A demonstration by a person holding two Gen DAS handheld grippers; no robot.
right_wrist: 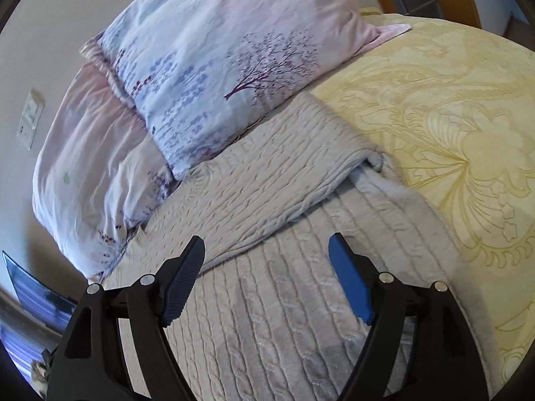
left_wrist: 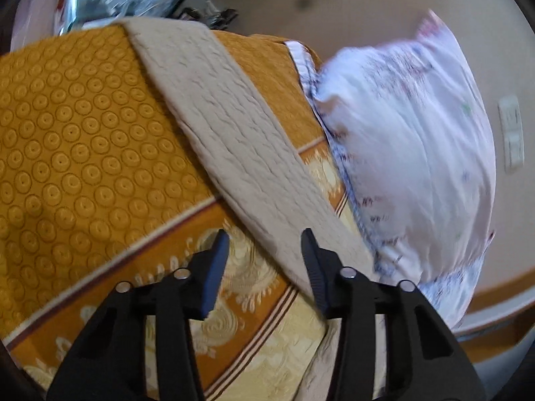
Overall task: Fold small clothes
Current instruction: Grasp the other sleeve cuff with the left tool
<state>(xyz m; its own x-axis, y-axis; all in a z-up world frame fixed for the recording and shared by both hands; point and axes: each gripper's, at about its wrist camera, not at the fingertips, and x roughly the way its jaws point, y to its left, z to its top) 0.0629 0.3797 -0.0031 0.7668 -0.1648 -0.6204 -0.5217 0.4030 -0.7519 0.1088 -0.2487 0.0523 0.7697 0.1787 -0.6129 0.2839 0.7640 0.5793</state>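
Left claw (left_wrist: 264,260): jaws apart, nothing between them, hanging above the beige quilted garment (left_wrist: 234,140) where its long strip crosses the orange-and-gold bedspread (left_wrist: 77,140). Blurred floral pillow (left_wrist: 411,153) just beyond the strip's far edge.

Right claw (right_wrist: 267,267): jaws spread wide, empty, poised over the same garment (right_wrist: 301,300), here seen broad and ribbed, one flap already doubled over onto itself toward the two floral pillows (right_wrist: 214,67). Pale yellow bedspread (right_wrist: 451,117) bare to the right.

Garment lying on the bed, touching the pillows' lower edge, only part-folded by the look of it.

Advice for the step in hand, judged from this layout:
- Bring each claw down on an outer edge, not mid-panel.
- Pinch both layers at a corner so the thick fabric does not slip.
- Lift both ends evenly, carry across, lay flat.
- Keep clear of the pillows; easy to snag.
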